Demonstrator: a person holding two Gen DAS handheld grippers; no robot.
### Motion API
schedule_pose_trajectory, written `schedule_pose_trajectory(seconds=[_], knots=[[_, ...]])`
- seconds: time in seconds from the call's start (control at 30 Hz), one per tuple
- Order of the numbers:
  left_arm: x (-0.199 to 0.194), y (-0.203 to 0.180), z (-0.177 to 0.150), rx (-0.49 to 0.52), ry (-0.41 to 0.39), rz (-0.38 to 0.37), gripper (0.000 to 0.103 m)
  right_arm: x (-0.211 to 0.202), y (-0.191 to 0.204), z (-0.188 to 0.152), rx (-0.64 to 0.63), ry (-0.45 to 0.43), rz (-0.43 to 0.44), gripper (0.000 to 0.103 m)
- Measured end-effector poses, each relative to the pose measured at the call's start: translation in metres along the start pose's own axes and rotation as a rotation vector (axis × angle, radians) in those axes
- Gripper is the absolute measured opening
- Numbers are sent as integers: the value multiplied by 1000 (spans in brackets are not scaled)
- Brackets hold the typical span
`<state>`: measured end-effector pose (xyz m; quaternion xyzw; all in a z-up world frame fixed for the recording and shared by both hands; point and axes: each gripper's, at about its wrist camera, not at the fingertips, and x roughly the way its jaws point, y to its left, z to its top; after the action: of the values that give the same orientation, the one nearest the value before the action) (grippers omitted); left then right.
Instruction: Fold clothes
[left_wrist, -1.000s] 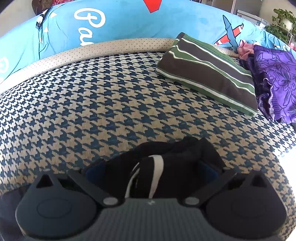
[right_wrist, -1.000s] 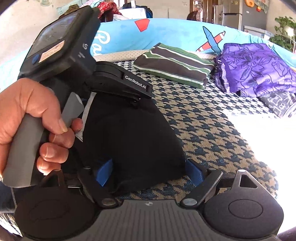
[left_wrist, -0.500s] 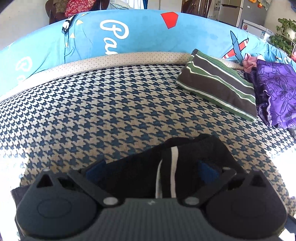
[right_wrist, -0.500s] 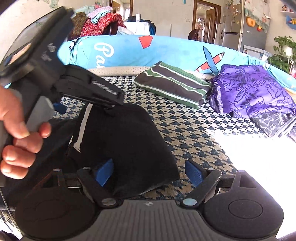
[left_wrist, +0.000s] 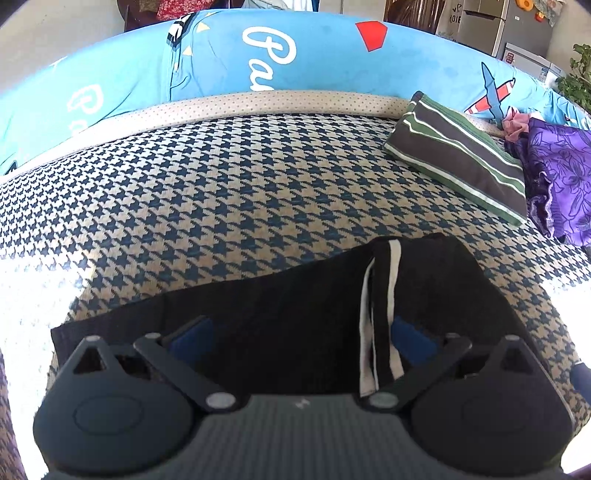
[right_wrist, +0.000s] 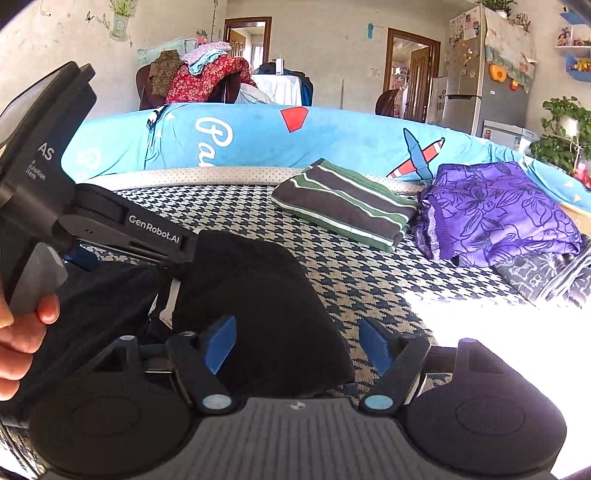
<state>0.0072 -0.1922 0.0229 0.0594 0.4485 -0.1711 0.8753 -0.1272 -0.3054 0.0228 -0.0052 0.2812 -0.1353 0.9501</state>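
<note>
1. Left wrist view: black knit garment with white side stripes (left_wrist: 295, 314) spread on navy-and-beige houndstooth couch seat (left_wrist: 258, 184), directly beneath left gripper (left_wrist: 301, 341). Jaws wide apart, blue pads straddling the cloth, no visible pinch.
2. Right wrist view: right gripper (right_wrist: 297, 339) low over the rounded, folded end of the same garment. Jaws partly open, just been closing, cloth between them. Cloth close against one pad only, other pad clear over bare houndstooth, so no grip yet.
3. Risk: catching only the top layer on closing. Likely to peel the fold open on lifting.
4. Risk: knocking one tool against the other, both crowded over one small bundle, with the bare hand (right_wrist: 14, 332) on the left handle close by.
5. Risk: dragging the loose, doubled striped edge beside the left jaws. Likely to skew the fold or rumple the lower layer.
6. Risk: misjudging the seat edge in the washed-out glare to the right.
7. Writing, right wrist view: "GenRobot.AI" in white along the left gripper's finger. "AS" on its body, smaller lines beneath too small to read. White script "Pa" on the bright blue printed cover (right_wrist: 332, 136), beside a red shape and an aeroplane motif. Fridge notes illegible.
</note>
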Motion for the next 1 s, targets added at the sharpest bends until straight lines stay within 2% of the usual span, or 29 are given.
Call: schedule_pose_trajectory(seconds=[0.07,0.17,0.3,0.63,0.87,1.0], knots=[[2,2,-4,-5,11,3,103,2,2,-3,-8,15,25,54],[7,3,-8,-10,27,4,103,6,4,-6,-23,29,51,47],[13,3,-12,-10,47,12,103,13,8,-9,-50,64,42,47],[21,0,-16,7,51,28,103,16,14,-13,-82,81,34,48],[22,-2,-16,20,46,40,103,20,21,-15,-125,92,38,59],[20,-2,-18,12,40,39,103,20,25,-15,-136,89,31,60]])
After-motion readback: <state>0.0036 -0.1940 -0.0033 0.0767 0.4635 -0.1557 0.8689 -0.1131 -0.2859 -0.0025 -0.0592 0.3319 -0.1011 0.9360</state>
